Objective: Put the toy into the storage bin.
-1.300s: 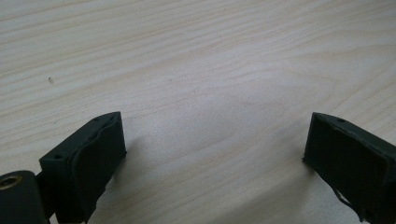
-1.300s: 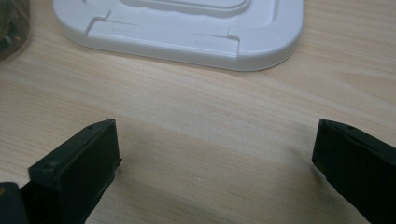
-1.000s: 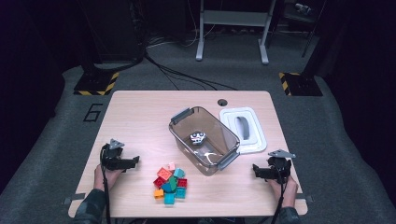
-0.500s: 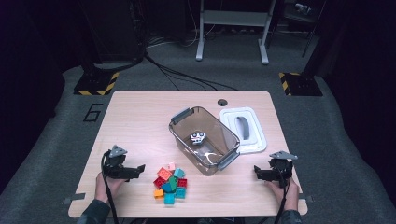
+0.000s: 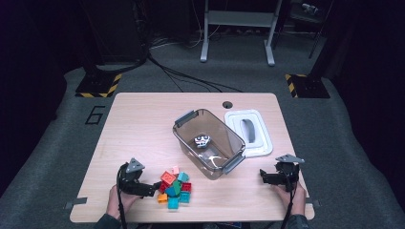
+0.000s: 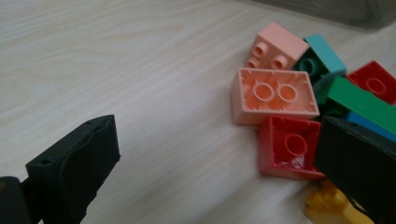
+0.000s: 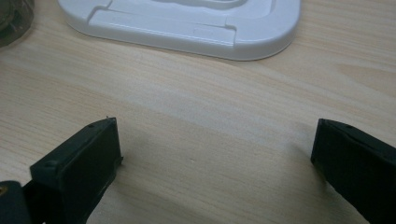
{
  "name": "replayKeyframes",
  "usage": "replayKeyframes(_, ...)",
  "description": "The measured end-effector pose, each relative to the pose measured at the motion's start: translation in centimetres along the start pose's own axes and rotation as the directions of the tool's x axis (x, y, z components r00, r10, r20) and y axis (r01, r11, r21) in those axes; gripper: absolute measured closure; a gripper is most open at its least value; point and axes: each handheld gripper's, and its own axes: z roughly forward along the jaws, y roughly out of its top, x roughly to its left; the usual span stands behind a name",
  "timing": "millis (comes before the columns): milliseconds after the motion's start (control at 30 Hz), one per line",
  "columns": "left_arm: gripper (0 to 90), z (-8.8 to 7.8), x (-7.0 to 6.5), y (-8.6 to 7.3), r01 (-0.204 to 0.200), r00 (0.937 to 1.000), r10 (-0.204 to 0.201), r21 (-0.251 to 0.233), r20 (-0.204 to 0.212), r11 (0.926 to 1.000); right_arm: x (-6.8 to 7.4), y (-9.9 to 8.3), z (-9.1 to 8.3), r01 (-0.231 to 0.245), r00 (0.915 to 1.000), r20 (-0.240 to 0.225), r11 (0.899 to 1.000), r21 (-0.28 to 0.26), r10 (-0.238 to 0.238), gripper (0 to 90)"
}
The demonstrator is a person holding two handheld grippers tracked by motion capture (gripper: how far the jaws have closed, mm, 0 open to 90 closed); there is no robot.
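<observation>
A heap of small toy bricks (image 5: 175, 187) lies near the table's front edge, left of centre. My left gripper (image 5: 154, 186) points right at the heap, and its jaws have just been opening and now stand wide. In the left gripper view (image 6: 218, 135) an upturned red brick (image 6: 287, 148) lies just inside the right jaw, untouched, with an upturned peach brick (image 6: 273, 93), a pink brick (image 6: 276, 46) and a green brick (image 6: 362, 102) beyond. My right gripper (image 5: 263, 176) rests at the front right, open over bare wood (image 7: 215, 135).
A clear plastic bin (image 5: 229, 138) with grey handles stands mid-table, a small black-and-white object (image 5: 202, 141) inside. Its white lid (image 5: 248, 132) lies flat to the right, its near edge (image 7: 187, 28) ahead of my right gripper. A cable hole (image 5: 227, 104) sits at the back.
My left gripper has moved right and toward the front edge, up to the brick heap, with its jaws wider. The right gripper has stayed put.
</observation>
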Motion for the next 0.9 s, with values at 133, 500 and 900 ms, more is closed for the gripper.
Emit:
replayKeyframes(133, 0.3, -0.7, -0.7, -0.9, -0.009, 0.9998, 0.009, -0.013, 0.017, 0.9999, 0.0, 0.0, 0.0, 0.002, 1.0, -0.001, 1.0, 0.0, -0.002, 0.9)
replayKeyframes(500, 8.8, -1.4, -2.9, -2.7, -0.112, 0.9925, 0.113, -0.039, 0.045, 0.993, 0.0, 0.0, 0.0, 0.002, 1.0, -0.001, 1.0, 0.0, -0.002, 0.9)
replayKeyframes(900, 28.2, -1.8, -4.2, -3.4, -0.156, 0.9866, 0.158, -0.065, 0.039, 0.9857, 0.0, 0.0, 0.0, 0.003, 1.0, -0.001, 1.0, -0.001, -0.003, 0.9)
